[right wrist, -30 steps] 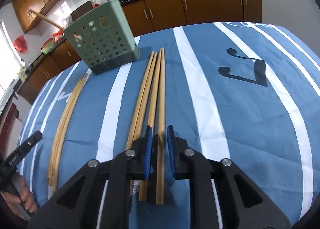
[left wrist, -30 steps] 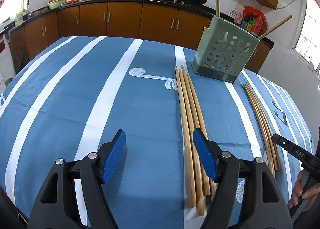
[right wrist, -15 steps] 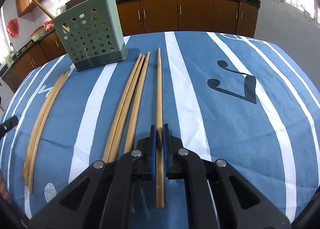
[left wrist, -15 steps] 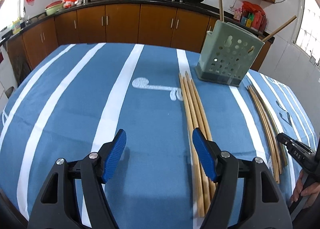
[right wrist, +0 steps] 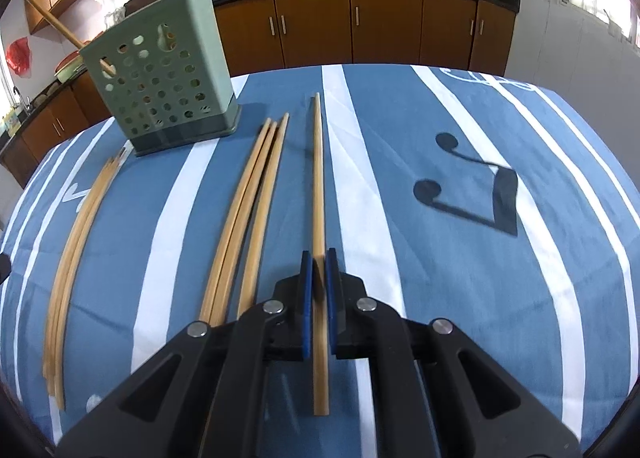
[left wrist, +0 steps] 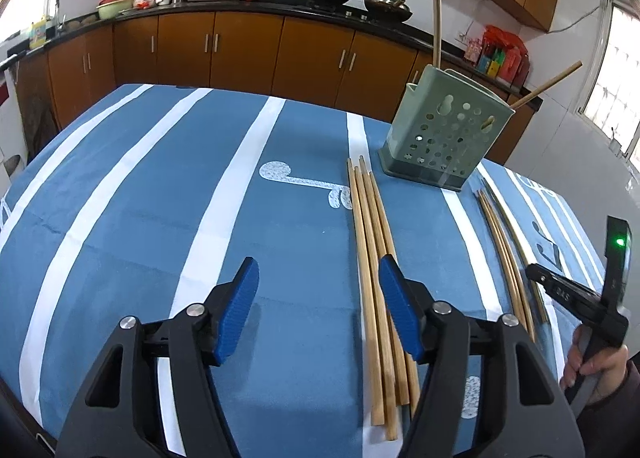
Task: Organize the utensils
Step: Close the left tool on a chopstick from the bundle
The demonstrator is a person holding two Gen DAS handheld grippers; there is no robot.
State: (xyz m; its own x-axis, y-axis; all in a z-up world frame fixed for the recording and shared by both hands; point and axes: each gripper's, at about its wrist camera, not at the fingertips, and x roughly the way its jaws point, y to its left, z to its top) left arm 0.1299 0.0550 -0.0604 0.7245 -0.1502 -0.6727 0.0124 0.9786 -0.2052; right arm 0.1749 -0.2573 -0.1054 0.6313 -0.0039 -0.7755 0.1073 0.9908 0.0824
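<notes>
A green perforated utensil holder [left wrist: 444, 134] [right wrist: 164, 86] stands on the blue striped tablecloth with two sticks in it. My right gripper [right wrist: 316, 258] is shut on one wooden chopstick [right wrist: 318, 178] and holds it above the cloth, pointing away from me. Three chopsticks [right wrist: 252, 210] lie to its left, and another bundle [right wrist: 76, 242] lies further left. My left gripper [left wrist: 320, 282] is open and empty, with a bundle of chopsticks [left wrist: 372, 258] by its right finger. A second bundle [left wrist: 504, 242] lies further right.
The table [left wrist: 120, 198] carries white stripes and a black music note print [right wrist: 472, 194]. Brown kitchen cabinets [left wrist: 240, 46] and a counter with woks stand behind. The right gripper's handle and the hand holding it [left wrist: 592, 338] show at the left wrist view's right edge.
My right gripper closed on one chopstick and lifted it away from the other three. The left gripper stayed open and shifted only slightly.
</notes>
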